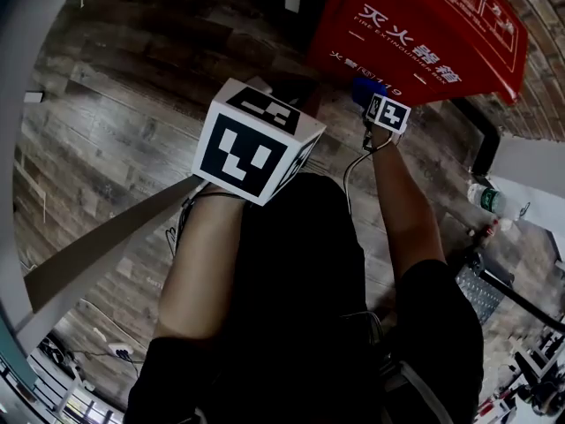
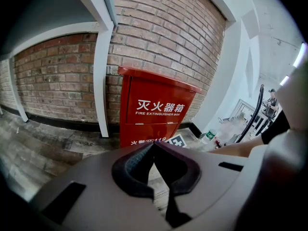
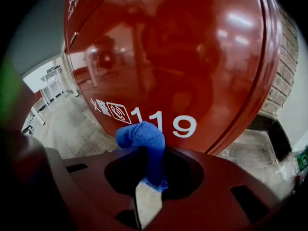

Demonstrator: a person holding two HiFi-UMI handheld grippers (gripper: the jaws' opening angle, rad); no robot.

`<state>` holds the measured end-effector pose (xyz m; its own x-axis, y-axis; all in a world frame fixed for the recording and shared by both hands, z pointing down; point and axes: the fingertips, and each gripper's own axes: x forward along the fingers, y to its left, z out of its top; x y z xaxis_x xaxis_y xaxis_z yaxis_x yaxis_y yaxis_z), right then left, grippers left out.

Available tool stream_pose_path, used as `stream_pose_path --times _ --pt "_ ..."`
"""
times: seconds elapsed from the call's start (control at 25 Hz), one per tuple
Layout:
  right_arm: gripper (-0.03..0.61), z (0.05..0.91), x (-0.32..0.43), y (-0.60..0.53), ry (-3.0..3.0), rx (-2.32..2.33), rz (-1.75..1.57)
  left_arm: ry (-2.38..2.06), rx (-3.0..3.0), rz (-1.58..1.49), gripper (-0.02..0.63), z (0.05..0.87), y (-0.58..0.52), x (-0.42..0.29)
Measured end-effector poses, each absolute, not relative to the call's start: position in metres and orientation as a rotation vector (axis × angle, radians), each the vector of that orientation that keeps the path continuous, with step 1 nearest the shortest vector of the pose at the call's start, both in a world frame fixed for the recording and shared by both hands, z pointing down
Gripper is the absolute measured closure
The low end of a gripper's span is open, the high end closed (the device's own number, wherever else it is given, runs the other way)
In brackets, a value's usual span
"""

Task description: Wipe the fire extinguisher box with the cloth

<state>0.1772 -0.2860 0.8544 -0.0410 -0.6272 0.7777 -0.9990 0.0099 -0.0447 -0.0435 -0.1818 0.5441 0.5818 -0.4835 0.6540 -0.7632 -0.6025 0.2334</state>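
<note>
Head view: the right gripper [image 1: 371,101] holds the blue cloth [image 1: 361,87] at the box's [image 1: 415,34] lower front; the left gripper [image 1: 274,95] hangs well short of it.

Left gripper view: jaws pressed together, empty, box ahead.

Right gripper view: jaws pinching the cloth just before the box's "119".

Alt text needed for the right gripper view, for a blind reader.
The right gripper has its jaws shut on a blue cloth, held close to the lower front of a red fire extinguisher box printed with 119. Brick wall and grey floor show at the edges.
</note>
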Motion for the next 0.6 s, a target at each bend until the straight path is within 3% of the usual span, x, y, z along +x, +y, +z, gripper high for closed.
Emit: stream_pose_path --times 0.6 --pt "0.489 0.674 0.175 -0.283 -2.166 1.758 0.664 -0.881 2.359 0.741 0.606 0.548 -0.183 0.01"
